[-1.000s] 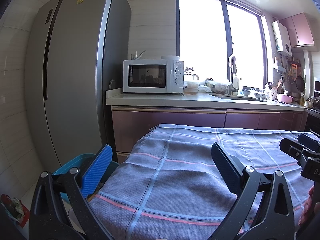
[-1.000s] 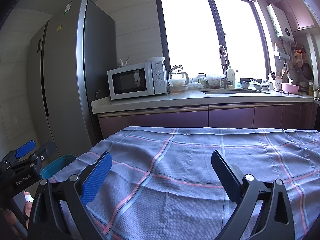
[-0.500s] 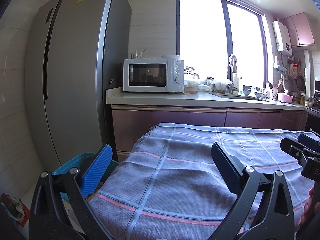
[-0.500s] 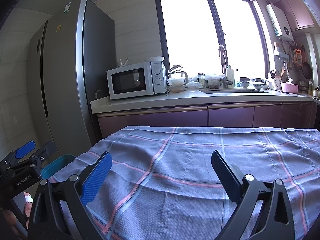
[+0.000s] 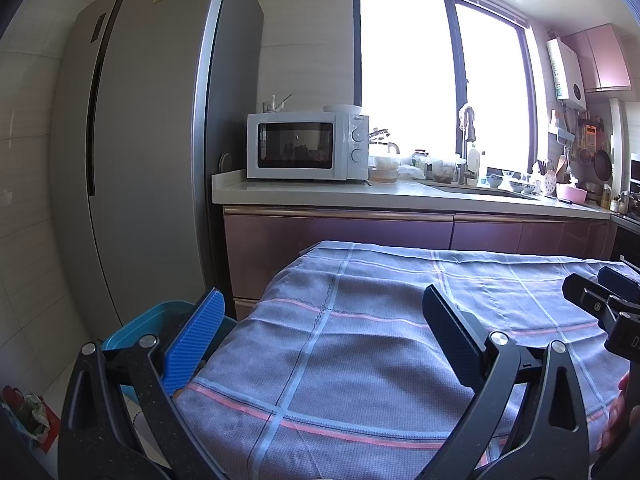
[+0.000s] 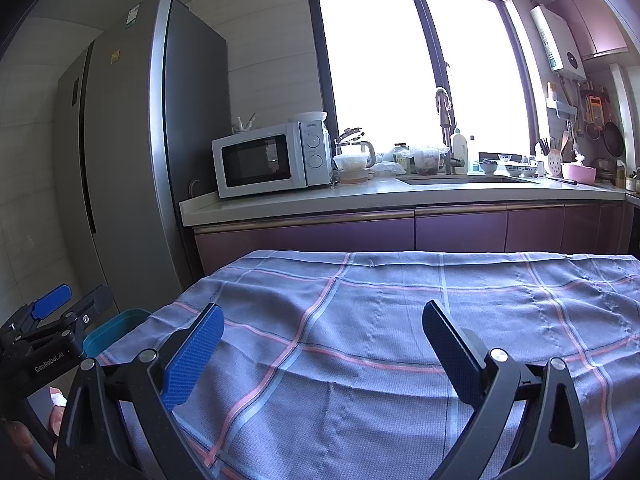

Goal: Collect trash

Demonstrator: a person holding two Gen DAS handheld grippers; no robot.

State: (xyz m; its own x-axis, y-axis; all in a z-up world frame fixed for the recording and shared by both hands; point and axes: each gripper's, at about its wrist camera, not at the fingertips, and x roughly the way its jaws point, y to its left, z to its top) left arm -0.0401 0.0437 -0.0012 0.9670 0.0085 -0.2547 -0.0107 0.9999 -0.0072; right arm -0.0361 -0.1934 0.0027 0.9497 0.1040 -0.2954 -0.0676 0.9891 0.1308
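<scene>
Both grippers were just hanging over the table with nothing in them. The left gripper [image 5: 324, 334] had its jaws spread wide, and the fingers [image 5: 196, 338] were flat paddles faced with ribbed blue rubber on chunky black frames with round silver pivot pins. The right gripper [image 6: 322, 344] was the same build and gaped just as wide, empty too. Under both of them lay the tablecloth [image 6: 380, 320], a woven grey-blue fabric with a waffle-like texture and a big check of pink and pale blue stripes, a bit rumpled and draped over the table's left corner. It looked bare as far as I could see. Just off that left corner of the tablecloth sat a teal plastic bin [image 5: 138, 328], rounded rim, partly hidden behind the left finger. Lower down to the left of the tablecloth, on the pale floor, was some crumpled wrapper-type trash [image 5: 28, 414], red and greenish, at the very edge of the left view. Beyond the far edge of the tablecloth ran glossy purple cabinets under a pale stone-like counter [image 6: 360, 196], with a boxy white microwave [image 5: 304, 146] on it and a tall brushed-steel fridge [image 5: 152, 140] to its left.
</scene>
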